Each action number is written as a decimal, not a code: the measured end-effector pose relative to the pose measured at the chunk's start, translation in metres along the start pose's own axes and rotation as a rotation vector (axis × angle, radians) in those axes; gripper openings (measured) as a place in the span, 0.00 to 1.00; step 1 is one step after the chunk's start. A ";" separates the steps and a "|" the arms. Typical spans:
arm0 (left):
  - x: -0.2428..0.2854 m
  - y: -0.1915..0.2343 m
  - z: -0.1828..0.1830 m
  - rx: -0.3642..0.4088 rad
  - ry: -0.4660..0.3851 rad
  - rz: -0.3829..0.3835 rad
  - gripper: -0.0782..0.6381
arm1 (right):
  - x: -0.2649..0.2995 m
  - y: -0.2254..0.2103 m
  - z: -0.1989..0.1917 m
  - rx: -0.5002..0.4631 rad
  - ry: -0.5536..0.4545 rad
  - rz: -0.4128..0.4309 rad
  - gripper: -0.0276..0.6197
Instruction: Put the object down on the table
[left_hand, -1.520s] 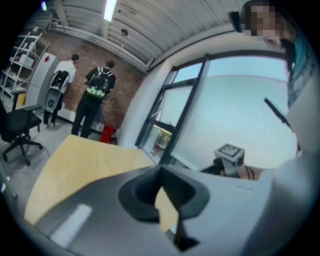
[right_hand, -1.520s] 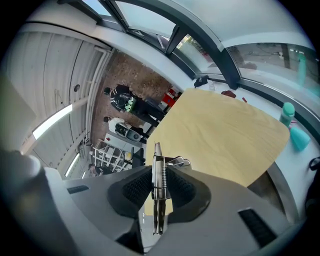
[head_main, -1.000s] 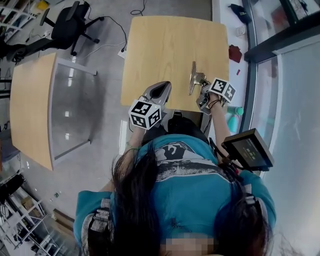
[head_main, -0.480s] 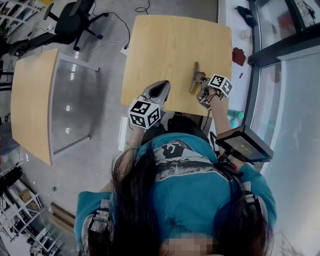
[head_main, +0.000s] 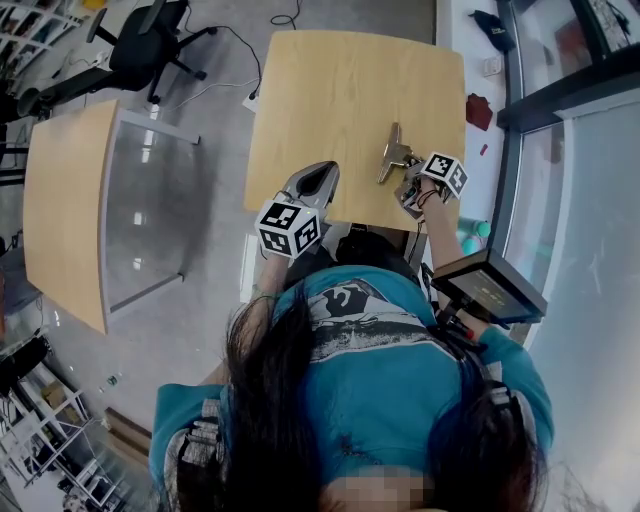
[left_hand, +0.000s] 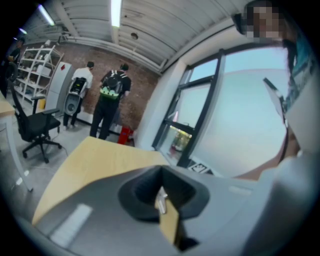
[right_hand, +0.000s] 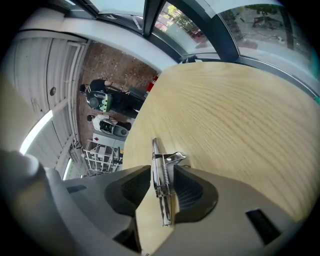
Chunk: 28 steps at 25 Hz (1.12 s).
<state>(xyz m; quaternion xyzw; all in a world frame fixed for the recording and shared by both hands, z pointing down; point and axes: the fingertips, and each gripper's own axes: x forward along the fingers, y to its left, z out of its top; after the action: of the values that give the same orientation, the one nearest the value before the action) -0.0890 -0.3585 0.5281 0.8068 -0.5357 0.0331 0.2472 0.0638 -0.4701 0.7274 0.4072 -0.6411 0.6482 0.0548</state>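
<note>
Left gripper (left_hand: 160, 189): jaws together, over the near table edge. Right gripper (right_hand: 162, 170): jaws have just been opening and now stand apart, pads off the spring-loaded metal tool (right_hand: 163, 181). The tool sits between them, resting on the wooden table (right_hand: 240, 130). Marker cube (head_main: 444, 173): square codes only, no legible text. Two people (right_hand: 102, 102) stand far back by the brick wall.

Light wooden table (head_main: 340, 90), seen from above. A metal spring clamp (head_main: 394, 153) is shown lying on its surface, toward the near right corner.
</note>
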 end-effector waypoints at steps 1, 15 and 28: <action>0.000 0.000 -0.001 0.000 0.000 0.000 0.11 | -0.002 0.000 0.001 -0.006 -0.002 -0.004 0.25; -0.051 0.005 -0.011 0.011 -0.014 -0.067 0.11 | -0.095 0.068 -0.058 -0.086 -0.164 0.139 0.28; -0.145 -0.009 -0.040 0.070 0.034 -0.249 0.11 | -0.147 0.145 -0.205 -0.097 -0.242 0.257 0.18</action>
<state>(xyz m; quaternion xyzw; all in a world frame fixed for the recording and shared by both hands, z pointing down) -0.1345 -0.2155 0.5139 0.8744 -0.4258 0.0345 0.2302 -0.0187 -0.2494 0.5565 0.3937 -0.7204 0.5644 -0.0864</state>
